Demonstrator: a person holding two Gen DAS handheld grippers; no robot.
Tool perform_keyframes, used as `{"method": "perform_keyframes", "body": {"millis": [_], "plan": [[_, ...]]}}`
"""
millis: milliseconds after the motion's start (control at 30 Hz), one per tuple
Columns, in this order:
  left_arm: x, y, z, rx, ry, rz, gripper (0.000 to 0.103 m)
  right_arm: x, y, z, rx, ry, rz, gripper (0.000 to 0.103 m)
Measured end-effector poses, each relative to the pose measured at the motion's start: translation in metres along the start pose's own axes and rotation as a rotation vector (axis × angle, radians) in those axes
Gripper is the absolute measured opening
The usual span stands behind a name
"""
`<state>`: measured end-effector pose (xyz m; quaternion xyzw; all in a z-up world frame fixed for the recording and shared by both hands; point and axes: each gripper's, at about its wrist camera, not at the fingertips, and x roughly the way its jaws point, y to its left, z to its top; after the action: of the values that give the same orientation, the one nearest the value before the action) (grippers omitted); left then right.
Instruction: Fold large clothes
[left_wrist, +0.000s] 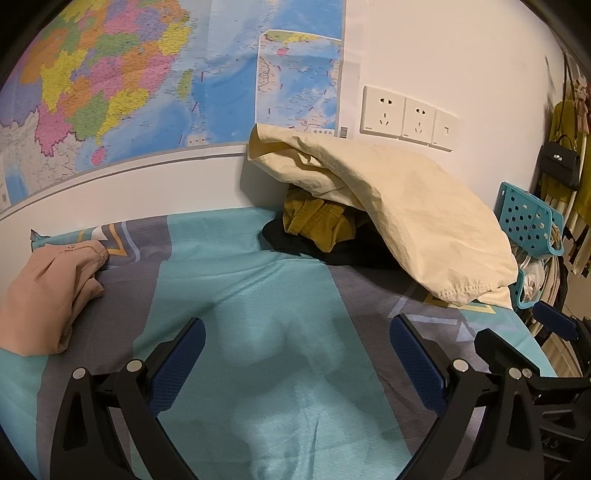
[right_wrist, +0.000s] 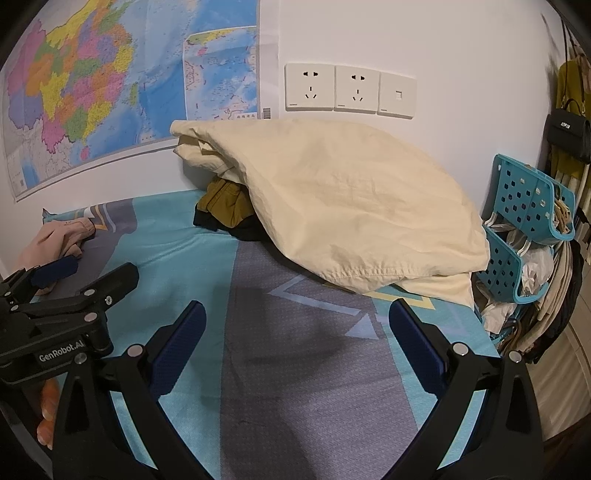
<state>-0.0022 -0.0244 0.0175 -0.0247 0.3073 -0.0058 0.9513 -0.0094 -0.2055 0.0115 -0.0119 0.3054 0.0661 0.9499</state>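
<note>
Landmark throughout: the cream pillow (right_wrist: 343, 199) leaning on the wall at the far edge of the bed.

Nearest, both tools hover above the teal-and-grey bedsheet (left_wrist: 236, 280), well short of the pillow. Left gripper (left_wrist: 297, 365): jaws spread wide, blue pads bare, nothing between them. Right gripper (right_wrist: 297, 354): likewise wide apart and holding nothing. In the right wrist view the left gripper shows at the lower left edge, with fingertips of a hand (right_wrist: 46, 410) visible beneath its body.

Further out, far to the left of the pillow, a pink garment (left_wrist: 48, 291) lies bunched on the sheet near the wall, unfolded, touched by neither gripper.

Tucked under the pillow's left end: an olive-yellow garment (left_wrist: 314, 219) crumpled on top of a black garment (left_wrist: 295, 240), both half covered by the pillow.

Right of the pillow, just past the bed's edge, a teal perforated rack (right_wrist: 528, 206) holds hangers and pale cloth.

Behind the pillow, on the white wall: a row of wall sockets (right_wrist: 349, 88) above it, a coloured map (left_wrist: 122, 81) up and to its left. A black handbag (right_wrist: 569, 134) hangs far right.
</note>
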Motion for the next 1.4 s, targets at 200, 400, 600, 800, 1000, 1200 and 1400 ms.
{"method": "perform_keyframes", "body": {"millis": [200,400,600,800,1000,1200,1400], "plan": [[0.001,-0.002,-0.001,0.0,0.001,0.002,0.096,-0.001,0.0,0.001,-0.001,0.001,-0.001,0.098],[0.003,-0.002,0.0,-0.004,0.006,0.001,0.096,0.0,0.0,0.001,-0.005,-0.001,0.0,0.098],[0.008,0.0,-0.001,-0.012,0.023,-0.009,0.096,0.004,0.002,0.006,-0.028,-0.003,-0.004,0.098],[0.022,0.004,0.006,-0.02,0.051,-0.017,0.096,0.016,0.005,0.018,-0.1,-0.027,-0.012,0.098],[0.045,0.017,0.022,-0.051,0.069,-0.004,0.096,0.051,0.012,0.042,-0.166,-0.022,-0.016,0.098],[0.07,0.033,0.036,-0.081,0.086,0.024,0.096,0.104,0.034,0.066,-0.309,-0.005,-0.083,0.097],[0.089,0.042,0.043,-0.078,0.104,0.044,0.096,0.146,0.046,0.074,-0.434,0.036,-0.136,0.053]]}}
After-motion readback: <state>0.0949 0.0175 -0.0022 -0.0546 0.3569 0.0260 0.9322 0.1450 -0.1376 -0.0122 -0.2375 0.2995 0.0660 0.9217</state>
